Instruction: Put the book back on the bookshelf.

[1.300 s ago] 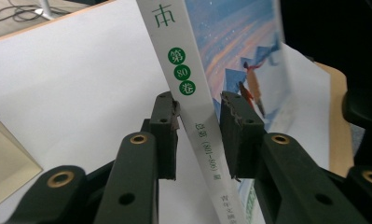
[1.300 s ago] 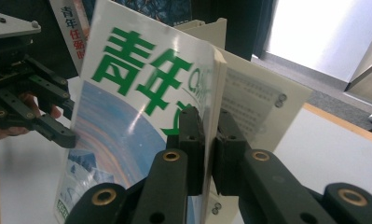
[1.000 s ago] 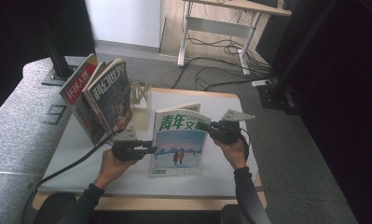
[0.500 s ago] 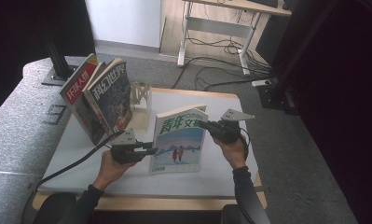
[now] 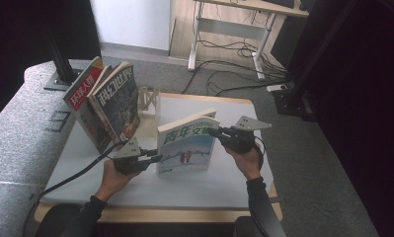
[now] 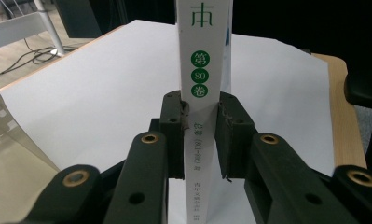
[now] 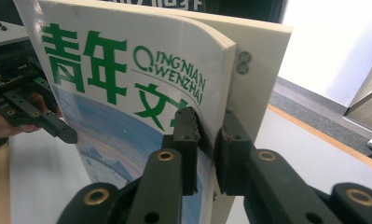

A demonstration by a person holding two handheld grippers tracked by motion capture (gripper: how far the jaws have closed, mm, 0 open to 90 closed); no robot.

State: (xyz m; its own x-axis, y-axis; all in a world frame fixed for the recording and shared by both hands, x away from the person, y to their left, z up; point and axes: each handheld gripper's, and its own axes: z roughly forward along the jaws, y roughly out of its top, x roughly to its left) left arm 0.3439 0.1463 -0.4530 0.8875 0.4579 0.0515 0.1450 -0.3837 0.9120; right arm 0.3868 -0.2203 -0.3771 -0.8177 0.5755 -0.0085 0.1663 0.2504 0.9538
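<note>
Upright in rack [image 5: 147,101]: two magazines [image 5: 108,106], leaning. Book [image 5: 187,145], white cover, green characters, snowy picture, stands mid-bench. Left gripper [image 5: 152,158] jaws clamp its spine; right gripper [image 5: 215,132] jaws, just reopened slightly, pinch its fore-edge. Bench [image 5: 135,185] white-topped, wood-edged; grey floor, cables, desk [image 5: 234,15] behind.
</note>
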